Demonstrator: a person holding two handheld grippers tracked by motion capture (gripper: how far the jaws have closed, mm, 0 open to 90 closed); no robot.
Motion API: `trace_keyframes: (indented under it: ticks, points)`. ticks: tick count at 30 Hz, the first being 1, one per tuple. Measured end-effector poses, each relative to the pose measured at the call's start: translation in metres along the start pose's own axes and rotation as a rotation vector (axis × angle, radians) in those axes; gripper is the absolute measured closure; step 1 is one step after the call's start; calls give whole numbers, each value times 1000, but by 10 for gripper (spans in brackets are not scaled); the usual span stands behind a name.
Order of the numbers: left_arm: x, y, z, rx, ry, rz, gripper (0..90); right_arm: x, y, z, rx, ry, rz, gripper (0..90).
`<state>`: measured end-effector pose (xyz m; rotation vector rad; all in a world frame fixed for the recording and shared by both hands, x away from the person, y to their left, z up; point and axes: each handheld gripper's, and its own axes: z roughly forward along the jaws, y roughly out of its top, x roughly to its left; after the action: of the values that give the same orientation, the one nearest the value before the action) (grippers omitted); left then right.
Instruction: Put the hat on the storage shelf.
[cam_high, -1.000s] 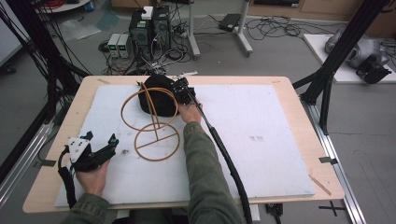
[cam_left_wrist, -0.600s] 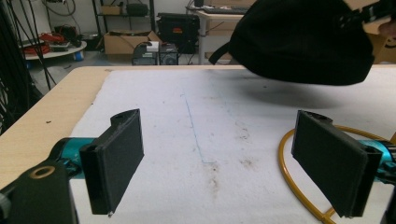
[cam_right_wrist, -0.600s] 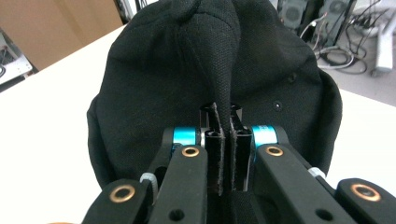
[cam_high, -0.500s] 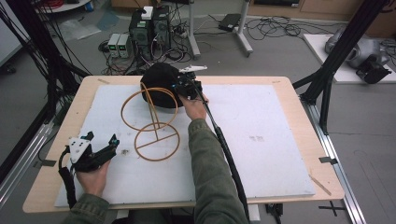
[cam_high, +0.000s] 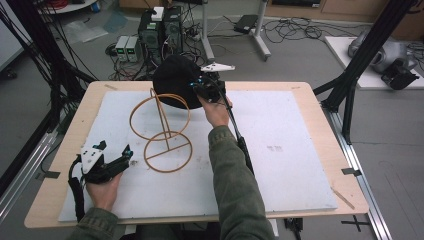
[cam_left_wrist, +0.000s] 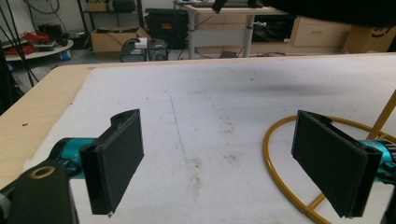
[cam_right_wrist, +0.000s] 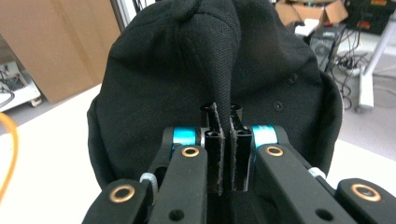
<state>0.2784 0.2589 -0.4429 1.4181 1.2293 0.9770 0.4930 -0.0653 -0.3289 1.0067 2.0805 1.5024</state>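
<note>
Cap (cam_right_wrist: 187, 70), black, pinched by a fold between the right gripper (cam_right_wrist: 227, 154) fingers at 12 o'clock; left gripper (cam_left_wrist: 229, 163) released.

Black cap (cam_right_wrist: 196, 70); yellow wire stand (cam_high: 165, 132); white mat (cam_high: 280, 150).

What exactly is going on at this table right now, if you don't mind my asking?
A person is working with a gripper in each hand. The right gripper is shut on a fold of a black cap, held up beside the upper ring of a yellow wire stand at the far side of the table. The left gripper rests open on the white mat near the stand's base ring.
</note>
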Motion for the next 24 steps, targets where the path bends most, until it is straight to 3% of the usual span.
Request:
trace_keyframes:
  ticks: [8, 9, 18, 21, 24]
  points:
    - [3, 0, 0, 0, 8, -1, 170, 1, 14, -24, -111, -18, -9, 879]
    - [3, 0, 0, 1, 9, -2, 170, 0, 17, -31, -143, -5, 3, 879]
    - [3, -1, 1, 3, 10, 0, 170, 3, 28, -55, -227, 46, 9, 879]
    - [3, -1, 1, 6, 5, 0, 170, 2, 31, -65, -268, 97, 39, 878]
    - [3, -1, 2, 6, 4, -1, 170, 4, 34, -74, -271, 129, 27, 879]
